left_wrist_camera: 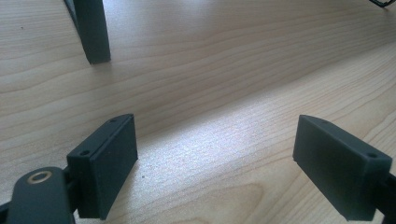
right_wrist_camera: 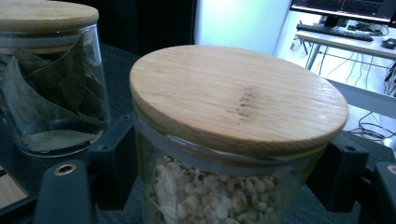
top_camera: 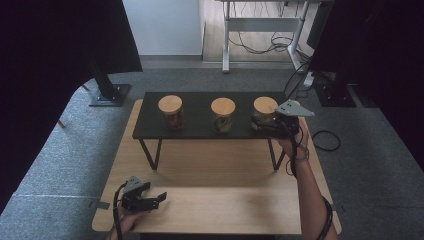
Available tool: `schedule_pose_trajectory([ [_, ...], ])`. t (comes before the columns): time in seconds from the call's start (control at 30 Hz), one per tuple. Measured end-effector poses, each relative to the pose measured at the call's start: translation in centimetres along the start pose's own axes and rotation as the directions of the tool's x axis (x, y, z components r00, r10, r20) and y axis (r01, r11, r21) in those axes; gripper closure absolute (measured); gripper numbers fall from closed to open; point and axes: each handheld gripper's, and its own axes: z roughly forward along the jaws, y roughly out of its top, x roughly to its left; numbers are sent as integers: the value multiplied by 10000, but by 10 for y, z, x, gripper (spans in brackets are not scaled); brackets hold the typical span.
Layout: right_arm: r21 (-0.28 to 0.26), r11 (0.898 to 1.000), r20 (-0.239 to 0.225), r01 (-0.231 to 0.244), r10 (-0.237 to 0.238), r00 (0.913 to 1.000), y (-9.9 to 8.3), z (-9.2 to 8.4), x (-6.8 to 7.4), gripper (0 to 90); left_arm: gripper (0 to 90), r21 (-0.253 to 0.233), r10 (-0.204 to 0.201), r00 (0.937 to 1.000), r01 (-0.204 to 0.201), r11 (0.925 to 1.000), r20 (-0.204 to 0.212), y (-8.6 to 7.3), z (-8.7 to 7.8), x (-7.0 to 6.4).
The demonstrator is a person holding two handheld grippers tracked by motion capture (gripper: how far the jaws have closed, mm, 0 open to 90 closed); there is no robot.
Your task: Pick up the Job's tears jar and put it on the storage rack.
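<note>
Three glass jars with bamboo lids stand in a row on a black raised shelf (top_camera: 197,116). The right-hand jar (top_camera: 265,106) holds pale grains (right_wrist_camera: 219,191) under its lid (right_wrist_camera: 238,95). My right gripper (top_camera: 264,124) (right_wrist_camera: 224,179) is shut on this jar, one jaw against the glass on each side, and the jar rests on the shelf. The middle jar (top_camera: 223,114) holds dried leaves (right_wrist_camera: 51,88). The left jar (top_camera: 171,112) stands apart. My left gripper (top_camera: 159,199) (left_wrist_camera: 217,163) lies open on the wooden table (top_camera: 215,200) at the front left, holding nothing.
The shelf stands on thin black legs (left_wrist_camera: 92,30) at the far half of the table. Grey carpet surrounds the table, with a black stand (top_camera: 107,90) at the back left, a desk frame and cables (top_camera: 265,42) behind, and a cable loop (top_camera: 326,140) at the right.
</note>
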Motion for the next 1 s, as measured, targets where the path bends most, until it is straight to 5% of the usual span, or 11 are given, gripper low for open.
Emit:
schedule_pose_trajectory([
  [0.63, -141, 9999, 67, -5, 6, 10000, -2, -2, 1, 216, 132, 21, -38, 10000, 38, 10000, 22, 0, 0, 0],
  [1.0, -551, 9973, 217, -485, 498, 9985, -3, -15, 3, 137, 132, 219, 65, 10000, -66, 9997, 38, 1, 2, 0],
])
